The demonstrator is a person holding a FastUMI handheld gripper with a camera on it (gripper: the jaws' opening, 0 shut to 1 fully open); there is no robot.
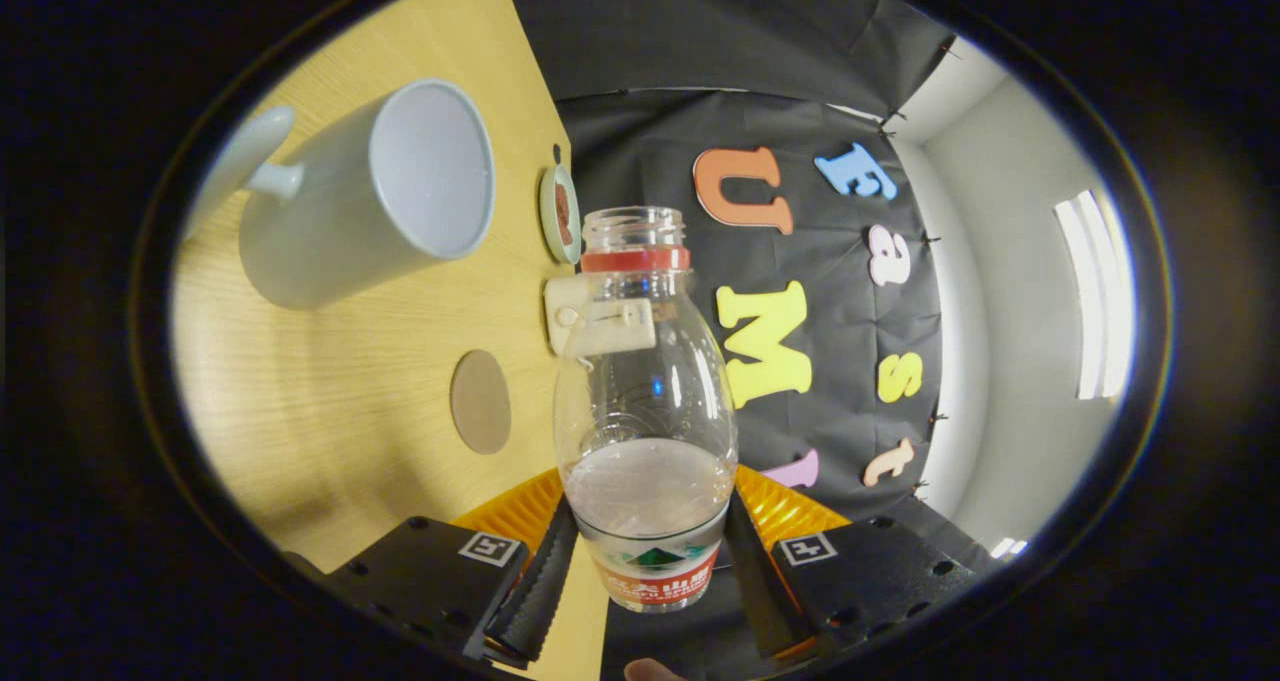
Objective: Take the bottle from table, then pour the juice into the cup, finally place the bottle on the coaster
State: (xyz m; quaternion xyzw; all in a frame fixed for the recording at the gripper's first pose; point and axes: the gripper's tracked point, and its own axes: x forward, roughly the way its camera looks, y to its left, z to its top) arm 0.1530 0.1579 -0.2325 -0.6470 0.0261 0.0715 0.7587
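Note:
My gripper (648, 561) is shut on a clear plastic bottle (645, 391), both fingers pressing its labelled lower body. The bottle has no cap, a red ring at its neck, and a little cloudy liquid in its lower part. The whole view is rolled sideways, so the wooden table (330, 431) stands to the left of the bottle. A pale blue-grey mug (375, 196) with a handle stands on the table beyond and to the left of the bottle's mouth; its inside looks empty. A round brown coaster (481, 401) lies flat on the table just left of the bottle's body.
A small green dish (561, 213) with something brown in it sits by the table's far edge, near the bottle's neck. A cream plastic piece (570, 313) lies behind the bottle's shoulder. The black cloth wall hangs beyond the table edge.

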